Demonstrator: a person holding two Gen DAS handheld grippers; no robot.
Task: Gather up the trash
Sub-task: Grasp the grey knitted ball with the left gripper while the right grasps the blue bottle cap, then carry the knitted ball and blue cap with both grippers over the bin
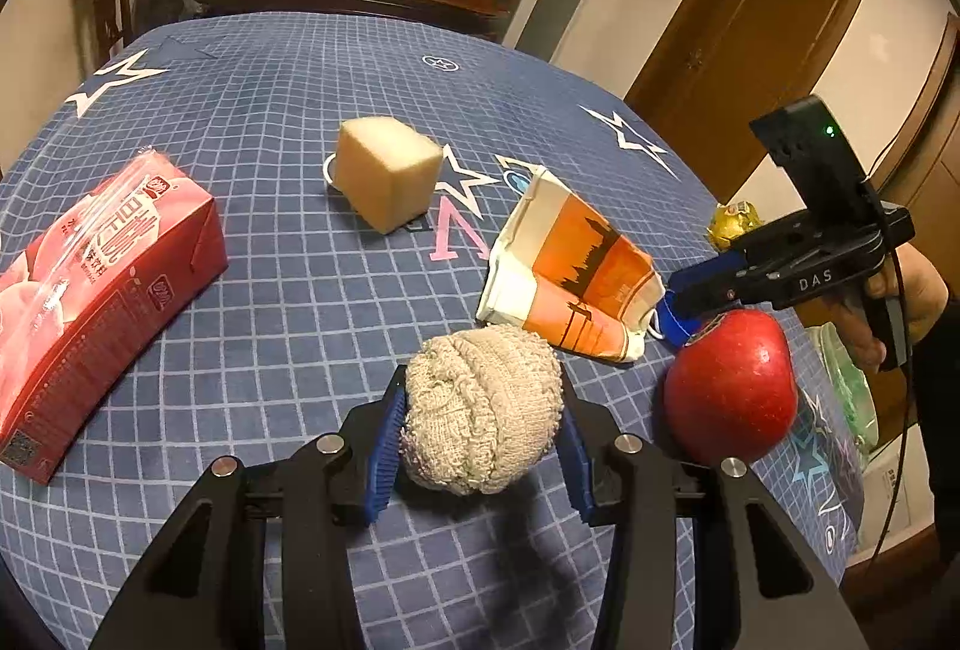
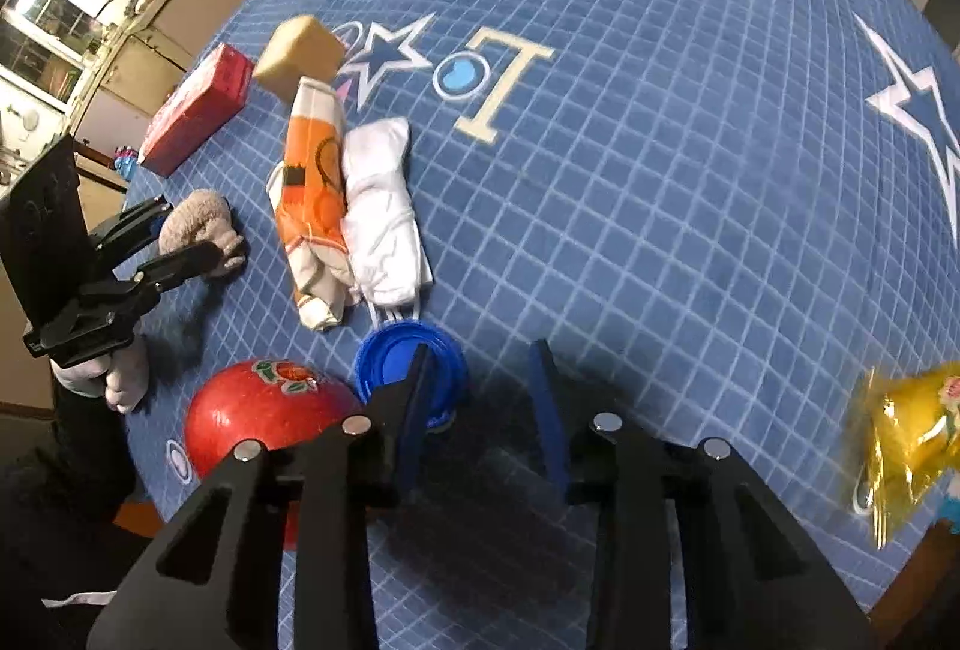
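My left gripper is shut on a beige knitted ball, its blue pads pressing both sides just above the blue checked tablecloth. In the right wrist view the same gripper holds the ball at the left. My right gripper points steeply down and stands open, with only cloth between its fingers. Its left finger overlaps a blue bottle cap. A crushed orange and white paper cup lies beyond, with crumpled white material beside it.
A red apple sits left of the right gripper. A yellowish sponge block and a red carton lie farther off. A yellow foil wrapper is near the table's right edge. A person's hand holds the right gripper.
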